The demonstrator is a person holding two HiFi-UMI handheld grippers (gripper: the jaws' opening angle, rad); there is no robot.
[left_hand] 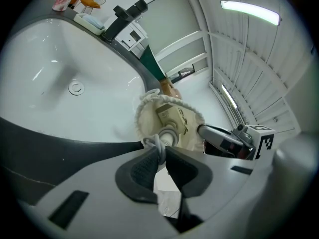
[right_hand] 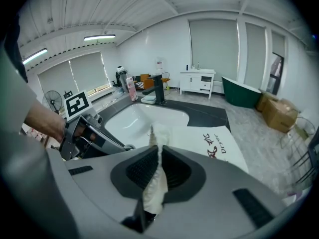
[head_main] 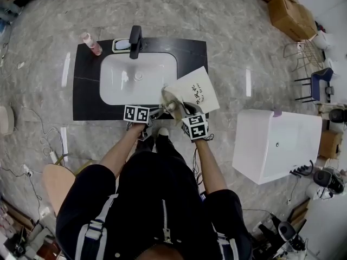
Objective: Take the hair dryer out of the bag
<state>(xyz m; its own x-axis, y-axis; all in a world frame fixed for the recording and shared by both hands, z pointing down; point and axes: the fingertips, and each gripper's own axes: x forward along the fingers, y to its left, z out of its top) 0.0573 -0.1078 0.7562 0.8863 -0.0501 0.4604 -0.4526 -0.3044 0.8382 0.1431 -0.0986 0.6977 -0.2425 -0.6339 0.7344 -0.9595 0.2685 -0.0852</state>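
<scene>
A cream drawstring bag [head_main: 196, 89] with dark print lies on the black counter [head_main: 85, 91], right of the basin. In the left gripper view its mouth [left_hand: 167, 118] gapes towards me, and the beige end of the hair dryer [left_hand: 173, 114] shows inside. My left gripper [left_hand: 162, 151] is shut on a grey-white cord that comes out of the mouth. My right gripper [right_hand: 158, 156] is shut on the cream fabric of the bag's rim. Both grippers meet at the counter's front edge, the left gripper [head_main: 161, 111] beside the right gripper [head_main: 179, 110].
A white basin [head_main: 138, 79] with a black faucet [head_main: 134, 41] fills the counter's middle. A pink bottle [head_main: 92, 44] and a soap dish [head_main: 122, 45] stand behind it. A white cabinet [head_main: 276, 142] stands to the right, cardboard boxes [head_main: 293, 15] beyond.
</scene>
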